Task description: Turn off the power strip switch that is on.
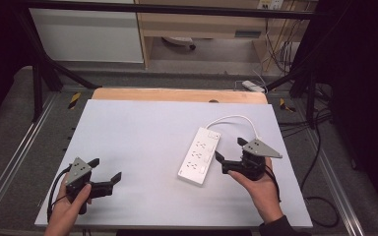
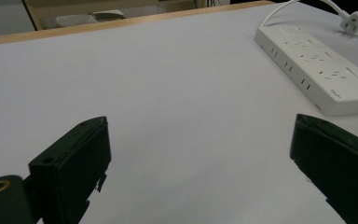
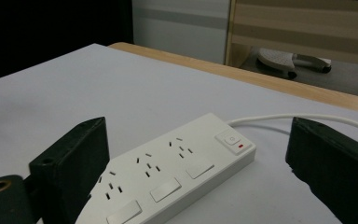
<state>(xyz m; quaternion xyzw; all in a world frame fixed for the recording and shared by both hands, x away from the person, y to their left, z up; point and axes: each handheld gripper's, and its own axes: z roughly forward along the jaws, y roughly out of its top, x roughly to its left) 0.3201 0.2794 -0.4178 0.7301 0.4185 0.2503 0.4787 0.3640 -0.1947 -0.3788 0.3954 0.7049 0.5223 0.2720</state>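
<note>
Power strip (image 1: 200, 155): white smooth plastic, long rectangular block

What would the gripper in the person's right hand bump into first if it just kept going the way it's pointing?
Most likely the white power strip. The right gripper points at it with jaws spread wide and nothing between them. In the right gripper view the strip lies directly ahead on the table, though the gap is hard to judge.

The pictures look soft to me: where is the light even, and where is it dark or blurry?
High view: the white table is evenly lit, the room's edges nearly black, with faint shadows under both grippers. Left gripper view: the near jaws are blurred and the power strip is a little soft. Right gripper view: the strip is sharper, and the background left is black.
</note>
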